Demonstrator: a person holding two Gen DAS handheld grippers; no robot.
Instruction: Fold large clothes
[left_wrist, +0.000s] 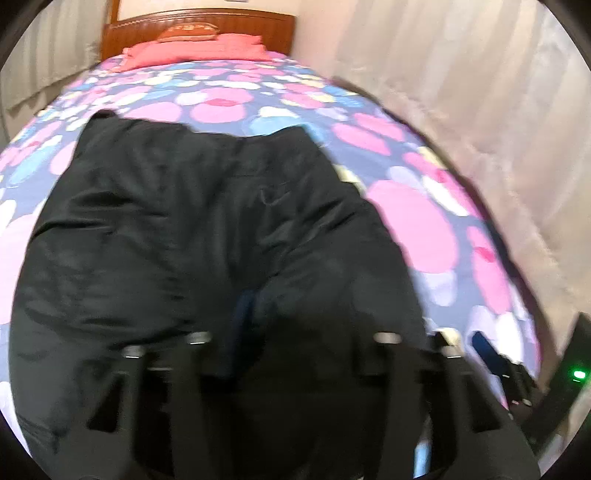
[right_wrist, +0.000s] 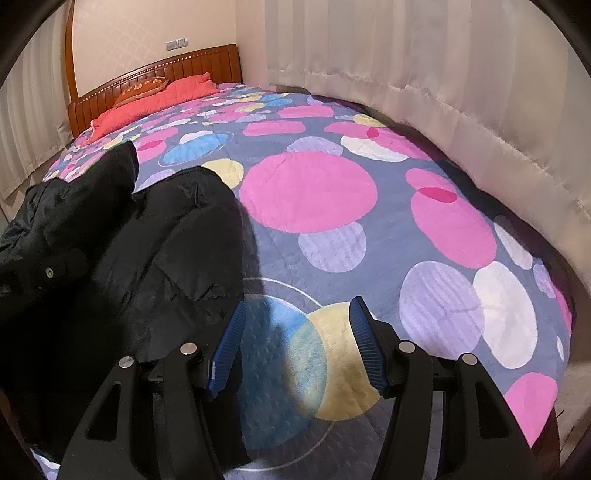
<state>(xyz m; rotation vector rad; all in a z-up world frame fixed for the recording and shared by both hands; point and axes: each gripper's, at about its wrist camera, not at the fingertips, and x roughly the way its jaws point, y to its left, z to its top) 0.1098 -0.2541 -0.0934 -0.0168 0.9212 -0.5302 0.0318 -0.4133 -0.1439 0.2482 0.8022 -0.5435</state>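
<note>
A large black padded jacket (left_wrist: 207, 229) lies on the bed with the spotted quilt (left_wrist: 229, 107). In the left wrist view, which is blurred, the jacket fills the middle. My left gripper (left_wrist: 288, 325) is low over the jacket's near part, and dark fabric covers the space between its fingers. A blue pad (left_wrist: 242, 314) shows dimly there. I cannot tell if it grips the cloth. In the right wrist view the jacket (right_wrist: 155, 251) lies to the left. My right gripper (right_wrist: 295, 332) is open and empty over the quilt (right_wrist: 314, 192), just right of the jacket's edge.
A red pillow (right_wrist: 147, 99) and a wooden headboard (right_wrist: 162, 70) are at the far end of the bed. Pale curtains (right_wrist: 424, 66) hang along the right side. The other gripper (left_wrist: 491, 354) and a device with a green light (left_wrist: 578, 374) show at the right in the left wrist view.
</note>
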